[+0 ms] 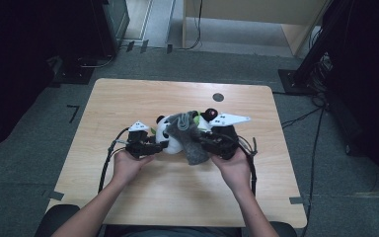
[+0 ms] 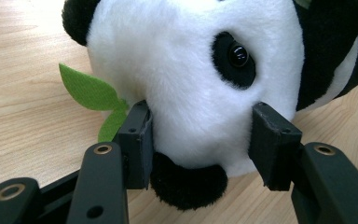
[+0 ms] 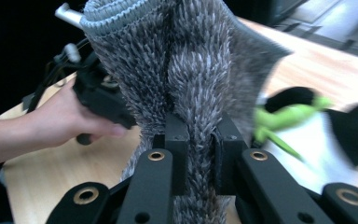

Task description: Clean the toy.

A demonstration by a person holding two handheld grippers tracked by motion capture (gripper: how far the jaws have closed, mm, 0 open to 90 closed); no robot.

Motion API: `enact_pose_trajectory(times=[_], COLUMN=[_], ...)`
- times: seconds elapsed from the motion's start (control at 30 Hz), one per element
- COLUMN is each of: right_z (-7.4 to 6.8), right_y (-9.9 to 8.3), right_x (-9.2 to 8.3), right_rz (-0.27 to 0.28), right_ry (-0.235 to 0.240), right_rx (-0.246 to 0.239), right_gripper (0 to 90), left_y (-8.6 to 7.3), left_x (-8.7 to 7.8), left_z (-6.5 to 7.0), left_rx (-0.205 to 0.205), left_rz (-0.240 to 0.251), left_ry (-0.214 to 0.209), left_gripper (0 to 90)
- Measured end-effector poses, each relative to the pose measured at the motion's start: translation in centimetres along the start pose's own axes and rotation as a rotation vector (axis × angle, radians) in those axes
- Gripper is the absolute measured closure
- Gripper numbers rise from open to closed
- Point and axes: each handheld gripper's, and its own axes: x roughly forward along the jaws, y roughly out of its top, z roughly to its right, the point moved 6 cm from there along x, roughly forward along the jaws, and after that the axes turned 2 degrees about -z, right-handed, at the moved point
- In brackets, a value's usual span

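Dark carpeted room, cables trailing over the floor, and a light wooden desk (image 1: pixel 128 98) in the middle of it. Dead centre on the desk lies a plush panda (image 1: pixel 170 138) with a fuzzy grey garment (image 1: pixel 190 140) draped over it, so most of the body is buried from above. The left hand-held gripper (image 1: pixel 150 146) has its pads pressed into both sides of the panda's white head; up close you get one black eye, an ear cut off at the top edge, and a green felt leaf (image 2: pixel 89 91) poking out behind a jaw. The right hand-held gripper (image 1: pixel 212 143) is pinched nearly closed on a fold of the grey garment, with its ribbed hem at the top. Beyond that fold the panda goes blurry, just black, white and a green smear.
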Motion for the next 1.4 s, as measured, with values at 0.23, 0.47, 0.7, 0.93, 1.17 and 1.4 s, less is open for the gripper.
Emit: enact_pose_trajectory(times=[0.23,0.47,0.7,0.93,1.17,1.4], right_z=[-0.4,1.4,1.8,2.8,3.8,5.3], right_y=[-2.0,-4.5,-5.2,-6.0,-6.2,-6.1], right_x=[5.5,9.3,9.4,8.0,5.2,2.3], right_rz=[-0.079,-0.144,-0.163,-0.207,-0.206,-0.149], right_ry=[0.014,-0.001,-0.012,-0.051,-0.128,-0.144], right_rx=[-0.028,0.010,-0.015,-0.035,-0.042,0.018], right_gripper=[80.5,80.3,80.3,80.5,80.5,80.6], left_y=[0.1,0.0,-0.1,-0.1,0.0,0.0], left_x=[-0.1,0.0,0.1,0.3,0.3,0.4], left_z=[0.1,0.1,0.0,0.0,0.0,0.2], left_rx=[-0.010,0.002,0.010,0.019,0.019,0.016], left_rz=[0.001,0.000,-0.002,-0.010,-0.016,-0.020], left_ry=[0.001,0.011,0.012,0.004,0.003,0.001], left_gripper=[48.1,48.3,48.8,49.3,49.4,49.6])
